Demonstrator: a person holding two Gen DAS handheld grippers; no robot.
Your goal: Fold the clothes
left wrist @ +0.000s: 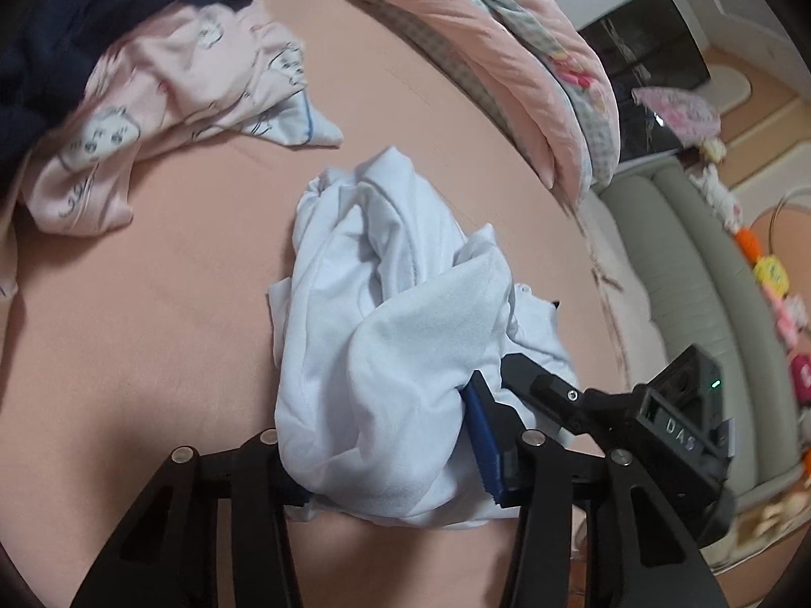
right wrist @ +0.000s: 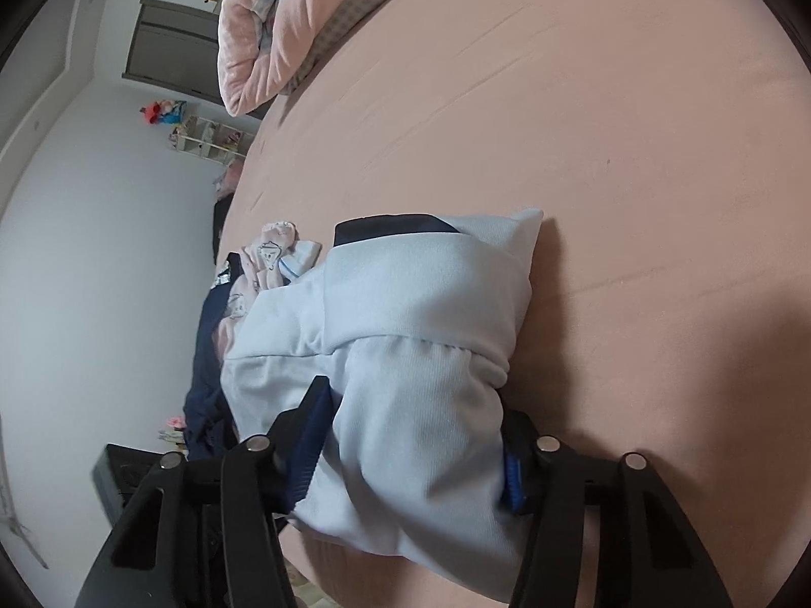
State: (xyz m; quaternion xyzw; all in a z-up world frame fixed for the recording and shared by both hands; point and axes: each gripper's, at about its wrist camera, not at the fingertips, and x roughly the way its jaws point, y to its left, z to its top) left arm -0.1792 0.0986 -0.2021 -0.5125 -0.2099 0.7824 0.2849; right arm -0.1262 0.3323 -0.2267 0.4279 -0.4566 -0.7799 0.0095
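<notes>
- Far left of the left wrist view, one dark navy garment (left wrist: 76, 15) sat heaped on the pink bed sheet (left wrist: 152, 314), its left part cut off by the lens edge.
- Just beside and partly under it lay one pink printed garment (left wrist: 167, 101), crumpled and blurred; the print was hard to read.
- That made three loose garments on the bed, counting the one being worked.
- Centre stage: the pale blue garment (left wrist: 385, 294) was bunched up in the middle of the sheet, its long axis running from the camera away up the frame, the far end pointing toward the bedding roll.
- The left gripper (left wrist: 395, 466) was clamped on the near end of that garment; only one blue pad (left wrist: 484, 435) showed, the other buried under cloth.
- To the right, one rolled pink quilt (left wrist: 507, 66) lay across the far edge of the bed.
- Lower right, the right gripper (left wrist: 527, 380) poked into the garment's side, its tips hidden in the folds.
- In the right wrist view, the same pale blue garment (right wrist: 405, 354) filled the middle, a dark collar edge at its far end.
- The right gripper (right wrist: 410, 461) had it pinched between both pads, cloth bulging between them.
- No hands were visible in either view; the wall shelf of toys (right wrist: 213, 139) stayed too small to count.
</notes>
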